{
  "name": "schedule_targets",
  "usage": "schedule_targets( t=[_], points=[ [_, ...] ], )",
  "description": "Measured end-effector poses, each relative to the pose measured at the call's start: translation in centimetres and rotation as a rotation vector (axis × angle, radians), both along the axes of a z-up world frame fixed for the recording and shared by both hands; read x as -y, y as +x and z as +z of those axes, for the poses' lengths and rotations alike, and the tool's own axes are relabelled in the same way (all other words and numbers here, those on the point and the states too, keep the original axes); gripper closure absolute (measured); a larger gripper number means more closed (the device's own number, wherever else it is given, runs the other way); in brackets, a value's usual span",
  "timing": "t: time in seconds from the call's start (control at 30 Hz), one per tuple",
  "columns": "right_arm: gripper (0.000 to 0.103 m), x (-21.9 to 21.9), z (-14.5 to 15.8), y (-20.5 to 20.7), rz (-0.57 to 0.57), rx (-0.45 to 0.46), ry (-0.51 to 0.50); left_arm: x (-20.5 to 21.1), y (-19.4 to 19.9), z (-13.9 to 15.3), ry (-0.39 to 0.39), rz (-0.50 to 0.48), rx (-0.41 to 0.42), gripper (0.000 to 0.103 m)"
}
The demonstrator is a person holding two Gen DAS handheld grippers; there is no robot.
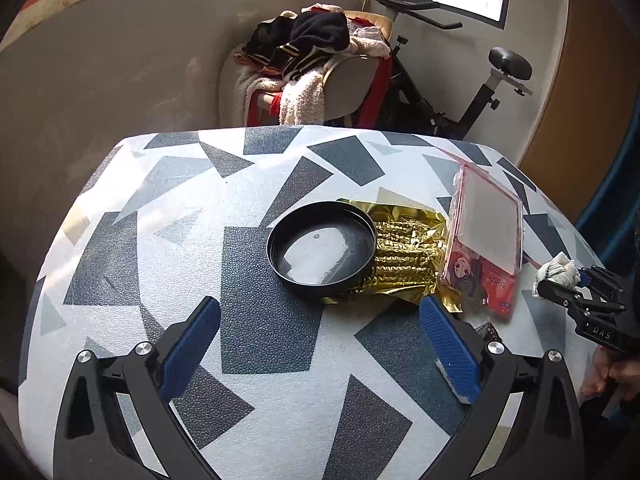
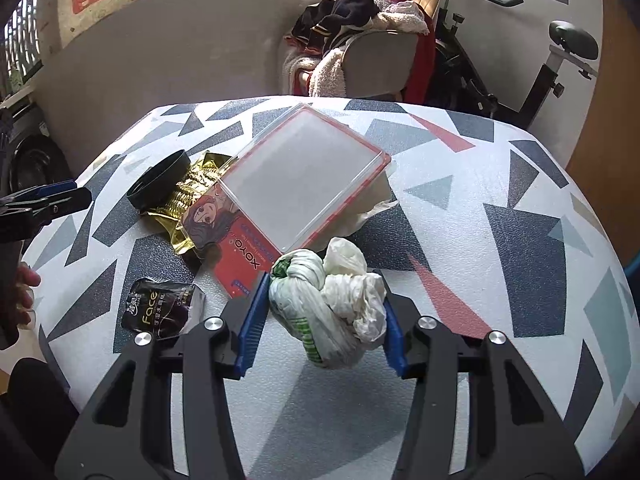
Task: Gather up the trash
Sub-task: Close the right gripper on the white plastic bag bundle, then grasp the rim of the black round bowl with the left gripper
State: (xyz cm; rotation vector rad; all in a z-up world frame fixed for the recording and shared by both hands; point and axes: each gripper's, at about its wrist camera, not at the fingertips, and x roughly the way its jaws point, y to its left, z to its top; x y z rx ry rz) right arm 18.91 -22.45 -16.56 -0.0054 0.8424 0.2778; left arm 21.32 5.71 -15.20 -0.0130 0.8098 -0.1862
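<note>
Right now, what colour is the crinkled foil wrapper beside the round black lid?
Gold, the crinkled foil wrapper; clearest in the left wrist view.

Gold wrapper (image 1: 404, 256) partly under lid (image 1: 322, 250)

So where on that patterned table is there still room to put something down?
The table is bare to the right of the clear packaging box and the knotted plastic bag. Its left half, beyond the black lid, is bare too. The middle is crowded: lid, gold wrapper, box, black sachet.
</note>
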Motion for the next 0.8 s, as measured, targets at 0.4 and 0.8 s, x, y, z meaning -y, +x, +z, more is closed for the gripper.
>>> schedule_targets(
  t=[0.4, 0.8],
  points=[
    [0.052, 1.4, 0.0, 0.1, -0.048, 0.008, 0.060, -0.3, 2.1, -0.3, 0.002, -0.003, -0.002, 0.006],
    [0.052, 1.6, -0.8, 0.6, -0.049, -0.005, 0.086, 1.4, 5.4, -2.7, 0.038, -0.056, -0.064, 0.006]
  ],
)
